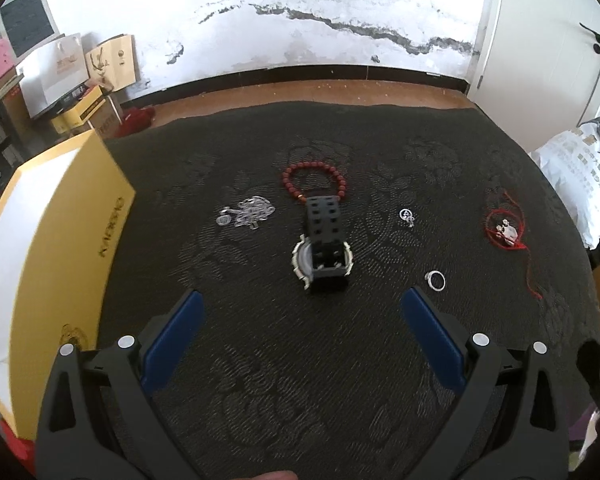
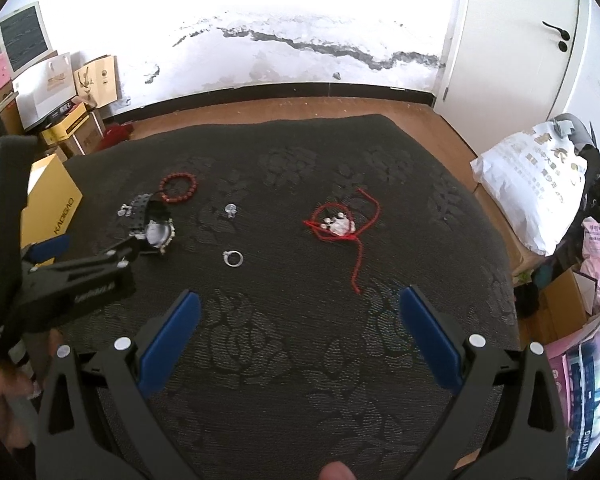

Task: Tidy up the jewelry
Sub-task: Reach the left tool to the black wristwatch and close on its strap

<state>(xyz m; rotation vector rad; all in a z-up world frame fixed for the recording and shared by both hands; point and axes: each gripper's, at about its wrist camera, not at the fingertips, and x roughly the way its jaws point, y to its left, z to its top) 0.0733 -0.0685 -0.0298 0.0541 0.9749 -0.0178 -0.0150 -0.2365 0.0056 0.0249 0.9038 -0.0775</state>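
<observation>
Holding both tongs with jaws spread wide and empty above the dark patterned cloth [image 1: 300,380], I aim my left gripper [image 1: 302,300] at the black watch [image 1: 323,252] lying just ahead. My right gripper [image 2: 300,300] hovers short of the red cord necklace [image 2: 340,226]. A silver ring [image 1: 436,280] sits right of the watch; beyond lie a silver chain [image 1: 248,212], small earrings [image 1: 408,216] and a red bead bracelet [image 1: 314,182]. A yellow box [image 1: 56,248] stands left.

Two wrist views above one shared dark cloth [image 1: 300,360]
</observation>
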